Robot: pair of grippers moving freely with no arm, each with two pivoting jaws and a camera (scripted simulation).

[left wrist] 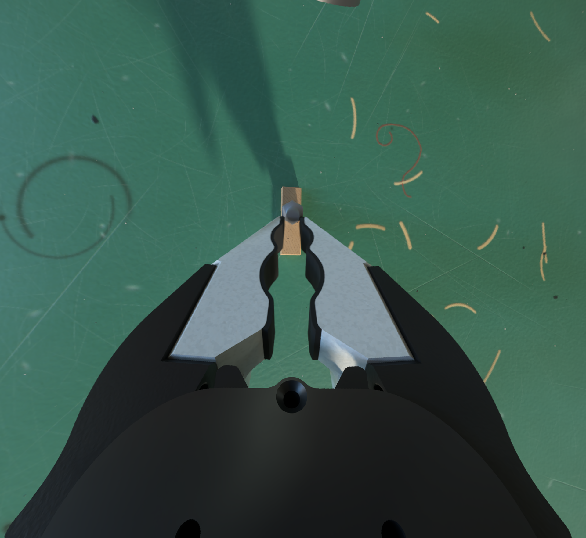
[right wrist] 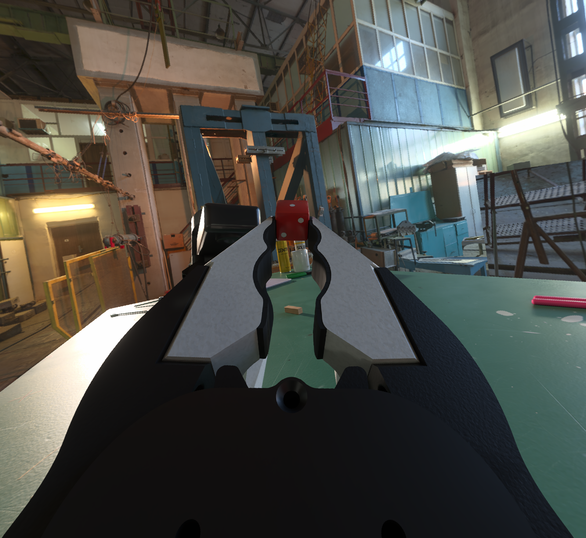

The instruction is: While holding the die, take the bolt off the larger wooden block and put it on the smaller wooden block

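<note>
My left gripper [left wrist: 292, 218] points down at the green mat [left wrist: 126, 79], its jaws squeezed on the little grey bolt [left wrist: 292, 213], right over a thin wooden block [left wrist: 290, 231]. My right gripper [right wrist: 292, 221] squeezes the red die [right wrist: 292, 220]. Past it, another wooden block [right wrist: 293, 309] lies on the mat.

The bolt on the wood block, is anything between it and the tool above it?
Nothing visible. The left tool points down at the bolt on its wood block, fingertips right beside it with no object between.
</note>
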